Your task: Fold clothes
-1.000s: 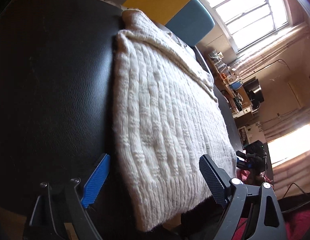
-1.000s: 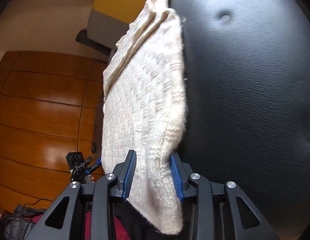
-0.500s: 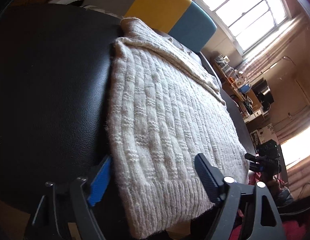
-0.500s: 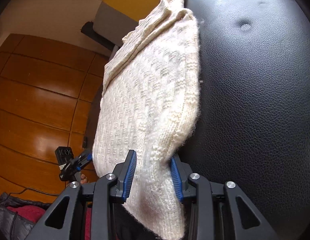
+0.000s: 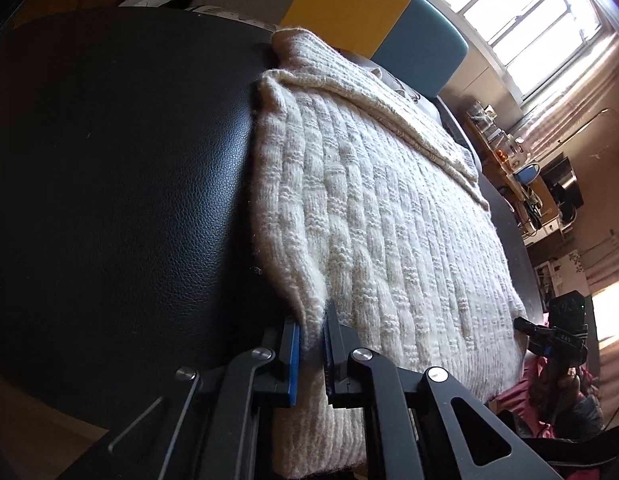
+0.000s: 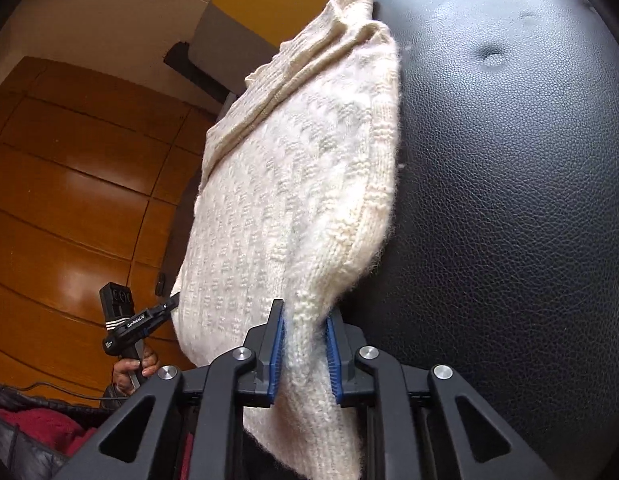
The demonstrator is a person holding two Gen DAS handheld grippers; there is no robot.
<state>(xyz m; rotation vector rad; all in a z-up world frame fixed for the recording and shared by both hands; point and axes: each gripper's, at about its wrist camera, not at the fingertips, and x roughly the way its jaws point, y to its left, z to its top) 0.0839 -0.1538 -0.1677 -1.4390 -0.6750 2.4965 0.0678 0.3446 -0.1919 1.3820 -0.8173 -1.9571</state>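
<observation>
A cream knitted sweater (image 5: 389, 216) lies flat on a black leather surface (image 5: 121, 184), sleeve folded across its far end. My left gripper (image 5: 311, 344) is shut on the sweater's near left hem corner. My right gripper (image 6: 303, 344) is shut on the sweater's (image 6: 293, 184) near right hem corner, on the black leather surface (image 6: 509, 200). The hem hangs over the near edge. Each gripper shows in the other's view: the right gripper (image 5: 549, 340) at the far right, the left gripper (image 6: 165, 308) at the left.
A yellow and teal cushion (image 5: 373, 12) stands behind the leather surface. A bright window (image 5: 521, 16) and a cluttered shelf (image 5: 525, 176) are at the right. Wooden panels (image 6: 69, 200) fill the left of the right wrist view. A red cloth (image 6: 37, 428) lies below.
My left gripper moved onto the sweater's left hem corner and closed on it; it was open before. My right gripper stays shut on the right corner, and the sweater has shifted slightly.
</observation>
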